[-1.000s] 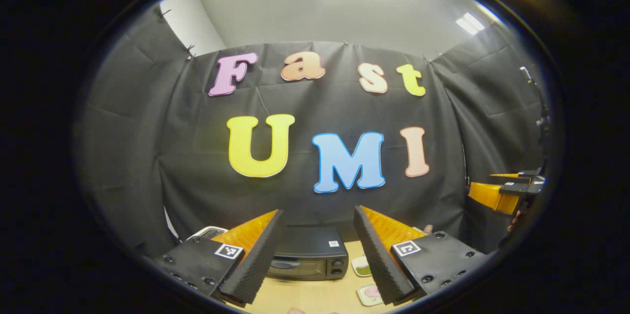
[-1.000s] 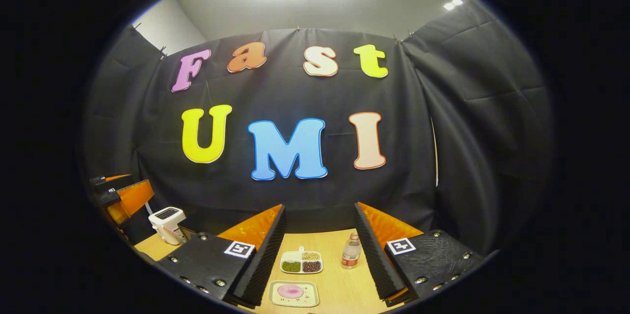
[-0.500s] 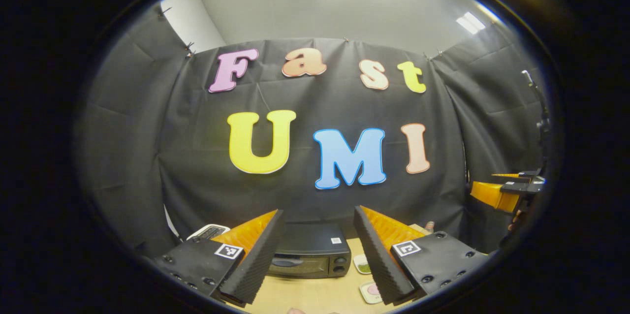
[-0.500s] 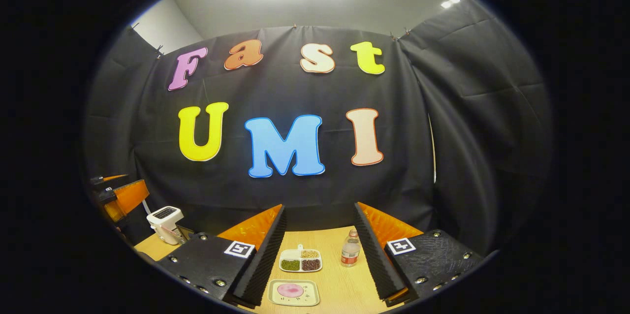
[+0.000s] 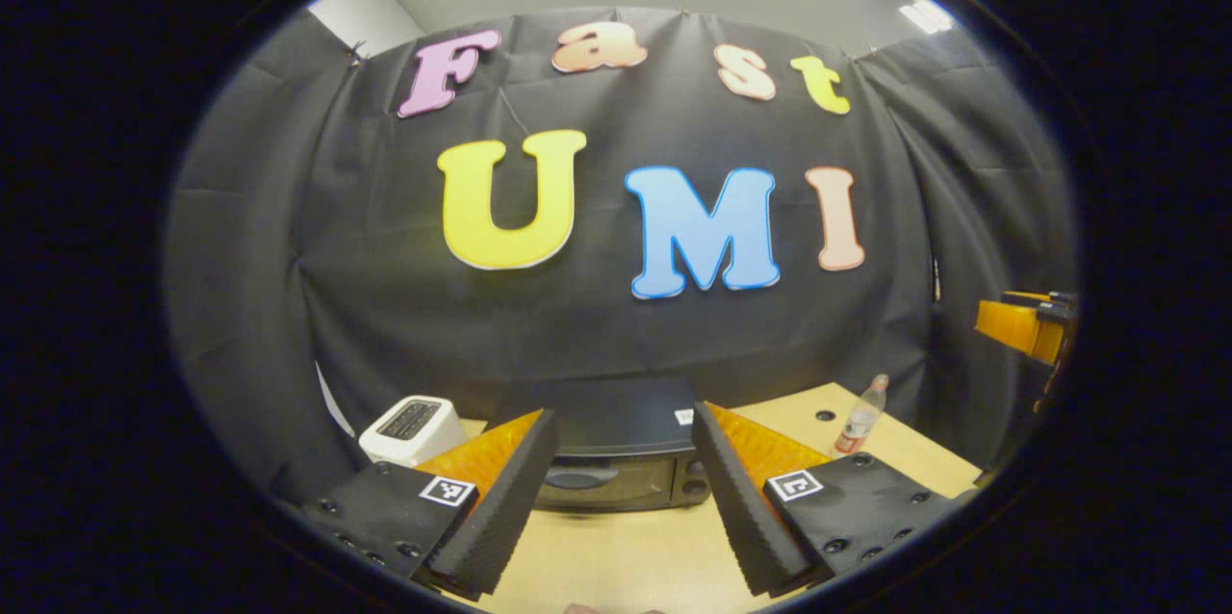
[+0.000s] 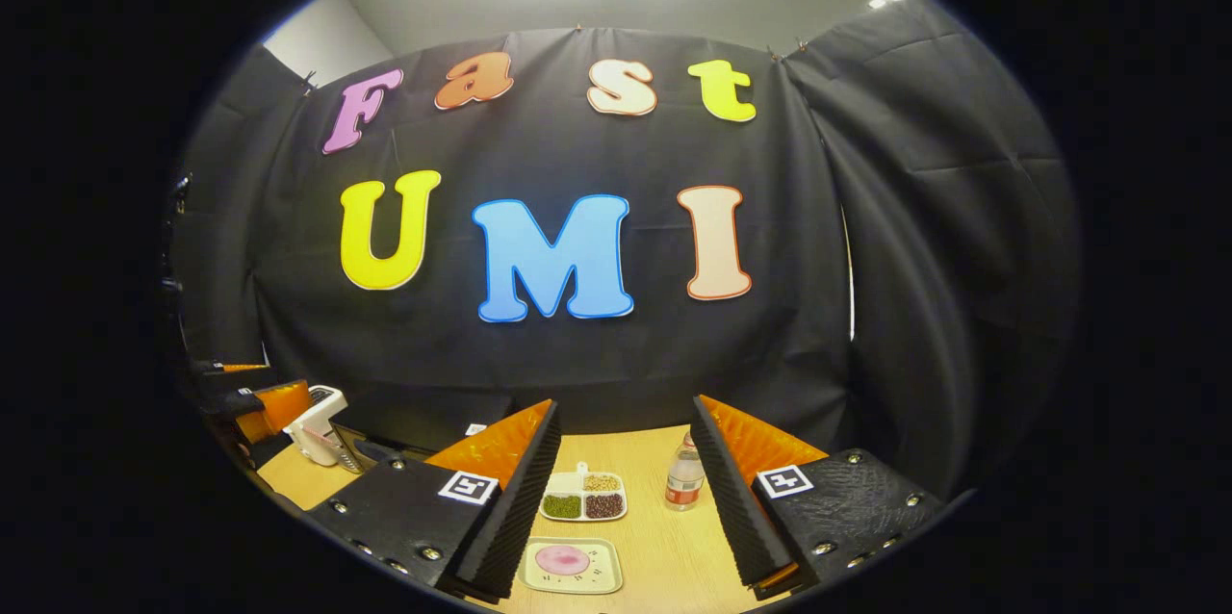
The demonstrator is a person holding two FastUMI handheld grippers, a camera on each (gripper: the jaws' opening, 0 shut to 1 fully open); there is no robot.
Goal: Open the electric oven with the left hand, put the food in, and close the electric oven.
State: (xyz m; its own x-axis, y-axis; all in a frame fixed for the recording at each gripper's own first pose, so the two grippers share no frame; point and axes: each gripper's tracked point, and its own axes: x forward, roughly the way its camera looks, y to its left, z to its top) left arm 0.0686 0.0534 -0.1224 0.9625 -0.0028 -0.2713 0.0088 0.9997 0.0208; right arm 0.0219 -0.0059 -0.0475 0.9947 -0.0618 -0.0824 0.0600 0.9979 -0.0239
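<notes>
A black electric oven stands with its door closed at the back of the wooden table, straight ahead of my left gripper, which is open and holds nothing, some way short of the oven. In the right gripper view, a small square plate with a pink food item lies on the table between the fingers of my right gripper, which is also open with nothing in it. The oven's dark top appears at the left there, with the left gripper beyond it.
A white toaster sits left of the oven. A divided tray of beans and a small plastic bottle stand behind the pink plate. The right gripper hangs at the far right of the left gripper view. Black cloth walls enclose the table.
The left gripper has tilted down and come nearer the oven, which looks larger now. The right gripper dipped slightly, so the plate and tray sit a little higher in its view.
</notes>
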